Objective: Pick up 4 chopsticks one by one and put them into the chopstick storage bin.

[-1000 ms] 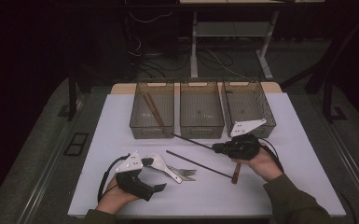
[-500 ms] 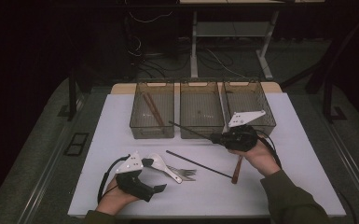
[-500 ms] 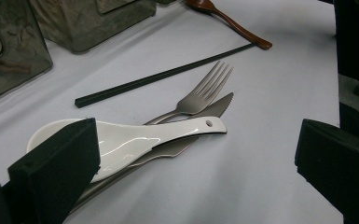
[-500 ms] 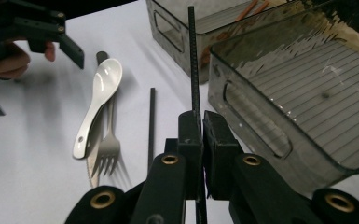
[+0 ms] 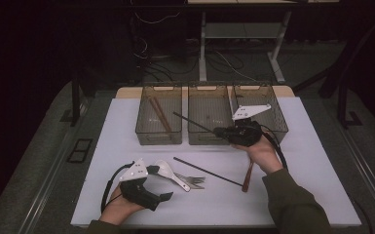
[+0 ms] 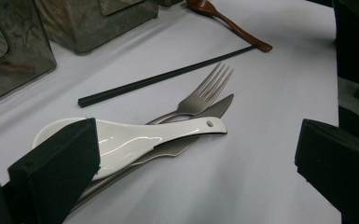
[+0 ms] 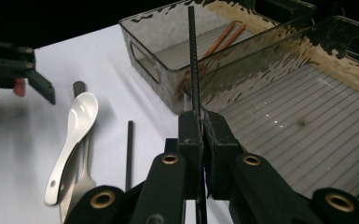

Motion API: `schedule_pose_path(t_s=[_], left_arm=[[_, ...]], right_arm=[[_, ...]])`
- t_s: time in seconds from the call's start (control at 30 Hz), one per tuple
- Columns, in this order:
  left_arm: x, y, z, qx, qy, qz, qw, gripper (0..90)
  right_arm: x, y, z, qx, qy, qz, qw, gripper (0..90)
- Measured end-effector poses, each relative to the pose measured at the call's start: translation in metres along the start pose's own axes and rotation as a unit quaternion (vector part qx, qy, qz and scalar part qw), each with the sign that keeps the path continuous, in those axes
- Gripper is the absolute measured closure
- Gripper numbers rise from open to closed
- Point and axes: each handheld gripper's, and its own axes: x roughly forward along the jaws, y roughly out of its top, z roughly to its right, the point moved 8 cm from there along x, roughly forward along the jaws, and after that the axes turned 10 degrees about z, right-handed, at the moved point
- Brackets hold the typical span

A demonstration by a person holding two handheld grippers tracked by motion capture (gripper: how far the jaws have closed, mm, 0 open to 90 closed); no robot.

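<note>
Brown chopsticks [image 5: 159, 116] lie in left bin [image 5: 159, 137], middle bin [image 5: 209, 138] bare

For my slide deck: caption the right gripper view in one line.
Right gripper shut on a black chopstick, held over the clear bins.

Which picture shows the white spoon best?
The left gripper view: the white spoon lies close up, resting on a fork and knife. The right gripper view shows it whole but farther off. The high view shows it small beside the left gripper.
</note>
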Motion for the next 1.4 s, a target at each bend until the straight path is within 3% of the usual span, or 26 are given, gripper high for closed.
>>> schedule_pose_path(t_s=[0.63,1.4], left_arm=[[0.000,0.001,0.001,-0.003,-0.003,0.004,1.0000,0.0],[-0.001,0.002,0.001,-0.001,-0.004,0.008,1.0000,0.0]], right_arm=[[0.036,0.025,0.011,0.016,-0.033,-0.006,0.9993,85.8],[0.090,0.060,0.011,0.006,-0.053,-0.025,0.9983,85.8]])
